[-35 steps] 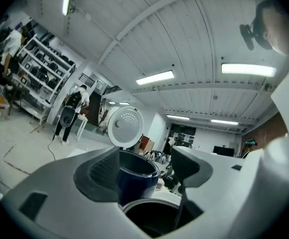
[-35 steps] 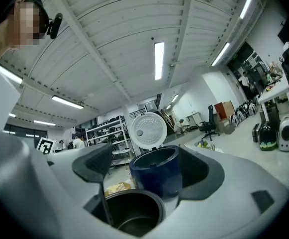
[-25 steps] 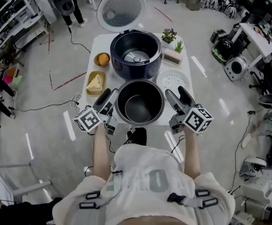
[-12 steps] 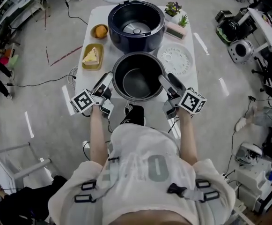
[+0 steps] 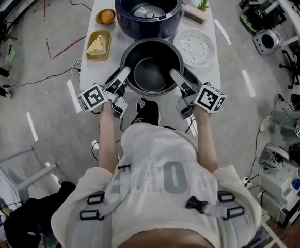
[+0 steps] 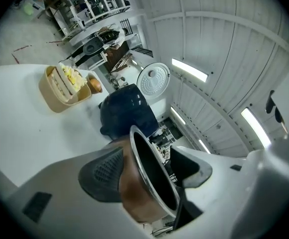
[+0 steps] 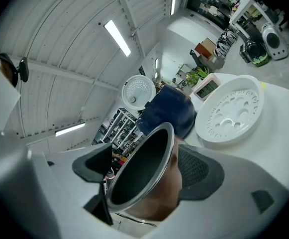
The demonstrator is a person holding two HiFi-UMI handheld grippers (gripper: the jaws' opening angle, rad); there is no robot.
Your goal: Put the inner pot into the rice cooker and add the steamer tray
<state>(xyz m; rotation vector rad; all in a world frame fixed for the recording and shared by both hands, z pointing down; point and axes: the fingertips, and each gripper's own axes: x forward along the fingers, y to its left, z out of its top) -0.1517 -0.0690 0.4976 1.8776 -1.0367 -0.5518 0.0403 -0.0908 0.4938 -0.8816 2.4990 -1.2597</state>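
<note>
Counter: a white rectangular counter [image 5: 102, 0] carries everything; we stand at its near end.
Rice cooker: the round dark-blue rice cooker [image 5: 134, 27] sits at the far end. Its cavity is bare, and its pale, round lid [image 6: 153, 81] stands open behind it.
Inner pot: the dark, round metal inner pot with a silvery rim [image 5: 151, 66] is at the near end of the counter, just in front of the cooker and not yet in it. We cannot tell whether its base is clear of the counter.
Steamer tray: the white, round perforated steamer tray [image 5: 193, 48] lies flat on the counter, to the right of the cooker and just beyond the pot's right side. Nothing is touching it.
Left hand-held gripper: the left hand-held gripper [image 6: 146, 171] is clamped on the pot's left wall, one jaw outside and one inside the rim.
Right hand-held gripper: the right hand-held gripper [image 7: 142, 171] grips the opposite wall in the same way, rim between its jaws.
Side items: a yellow dish holding a cake slice [image 5: 98, 44] lies left of the pot, out of the likely path.
Step in hand: we judge this to be the first step, with the pot held on both sides ready for carrying.
Next move: we need an even lift with both hands, a short carry forward over the cooker and a level descent into its cavity. Unequal lifting could tip the pot or catch its base on the cooker's rim. The tray follows.
</note>
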